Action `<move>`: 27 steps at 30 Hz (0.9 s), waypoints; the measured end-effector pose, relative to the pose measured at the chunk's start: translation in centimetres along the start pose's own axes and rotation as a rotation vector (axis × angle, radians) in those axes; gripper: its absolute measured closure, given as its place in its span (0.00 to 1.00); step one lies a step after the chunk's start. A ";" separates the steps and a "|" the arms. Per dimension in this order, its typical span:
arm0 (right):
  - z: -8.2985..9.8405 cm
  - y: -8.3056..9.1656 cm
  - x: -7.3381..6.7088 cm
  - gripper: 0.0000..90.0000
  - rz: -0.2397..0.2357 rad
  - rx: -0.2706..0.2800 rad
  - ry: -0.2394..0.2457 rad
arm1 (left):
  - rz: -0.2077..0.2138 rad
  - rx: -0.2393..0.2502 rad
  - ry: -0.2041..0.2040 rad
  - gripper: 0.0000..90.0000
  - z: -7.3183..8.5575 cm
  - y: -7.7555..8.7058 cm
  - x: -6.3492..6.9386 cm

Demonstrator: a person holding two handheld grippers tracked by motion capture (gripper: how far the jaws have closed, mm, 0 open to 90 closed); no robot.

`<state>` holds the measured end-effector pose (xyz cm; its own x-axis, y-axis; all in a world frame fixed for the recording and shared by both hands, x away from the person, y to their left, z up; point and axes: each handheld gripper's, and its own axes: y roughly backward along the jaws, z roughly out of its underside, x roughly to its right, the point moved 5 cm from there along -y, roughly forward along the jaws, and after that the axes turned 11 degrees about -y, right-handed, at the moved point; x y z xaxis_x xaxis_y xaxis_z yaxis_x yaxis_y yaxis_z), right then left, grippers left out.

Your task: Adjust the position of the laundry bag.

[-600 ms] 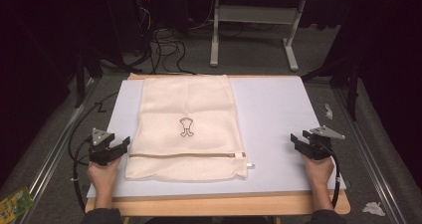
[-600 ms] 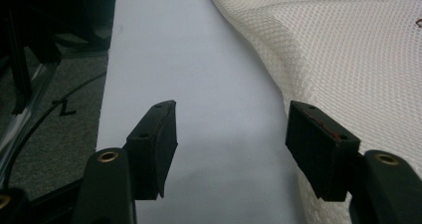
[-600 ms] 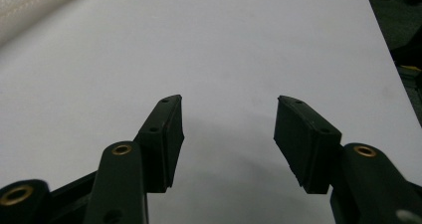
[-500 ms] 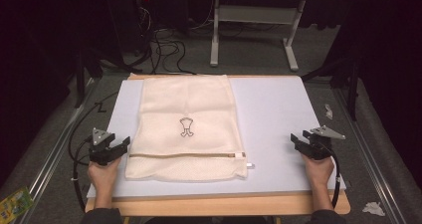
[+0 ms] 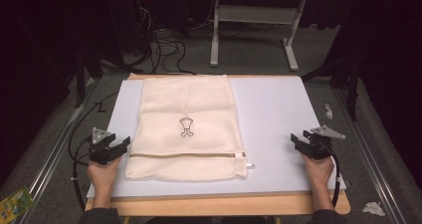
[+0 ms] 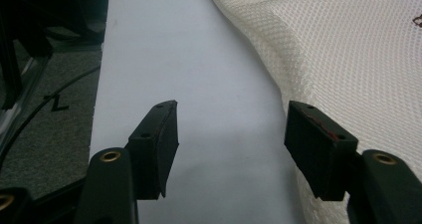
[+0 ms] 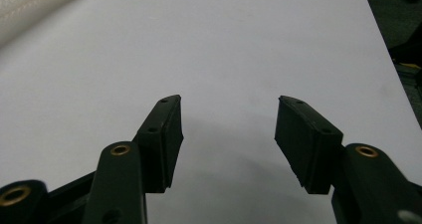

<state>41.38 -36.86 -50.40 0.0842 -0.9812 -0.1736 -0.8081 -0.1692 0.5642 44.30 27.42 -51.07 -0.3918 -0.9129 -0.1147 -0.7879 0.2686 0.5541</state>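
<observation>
Right now I have both grippers low at the near edge of the table, each with its jaws spread apart and nothing between them. My left gripper (image 5: 115, 147) sits just beside the lower left corner of the mesh bag (image 5: 186, 119); in the left gripper view (image 6: 231, 129) I see bare white board between the two black jaws, while the right-hand jaw stands over the bag's (image 6: 348, 59) netted edge. Whether that jaw touches the cloth I cannot tell.

My right gripper (image 5: 300, 143) is well apart from the bag, near the right edge of the white board (image 5: 278, 114). Its own view (image 7: 228, 134) shows plain white surface between the jaws, with a corner of the bag (image 7: 30, 5) far off at the top left.

As for the bag, it lies flat on the left half of the board, long side running away from me, its far end reaching the board's far edge. It is cream-coloured netting with a small dark printed figure (image 5: 186, 127) near its middle. A zip line (image 5: 184, 156) runs across it close to the near end, and the zip pull (image 5: 249, 165) pokes out at the lower right corner onto the board.

Both of my hands grip the tools from below, the left hand (image 5: 103, 171) and the right hand (image 5: 318, 170) resting near the front rim, with a black cable (image 5: 337, 179) looping from the right tool.
</observation>
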 end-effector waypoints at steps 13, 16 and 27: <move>-0.2 0.0 0.2 0.49 -0.002 -0.005 -0.023 | 0.017 0.007 0.036 0.39 -0.1 0.1 -0.2; -0.4 0.0 -0.1 0.48 -0.015 0.001 -0.023 | 0.025 0.005 0.026 0.37 -0.3 0.2 0.1; -0.7 0.1 -1.2 0.45 -0.061 -0.011 -0.037 | 0.065 0.027 0.007 0.38 -1.5 0.7 0.7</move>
<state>41.64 -35.79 -49.61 0.1118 -0.9650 -0.2373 -0.7957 -0.2300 0.5603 44.20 26.53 -49.52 -0.4394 -0.8953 -0.0732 -0.7735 0.3357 0.5375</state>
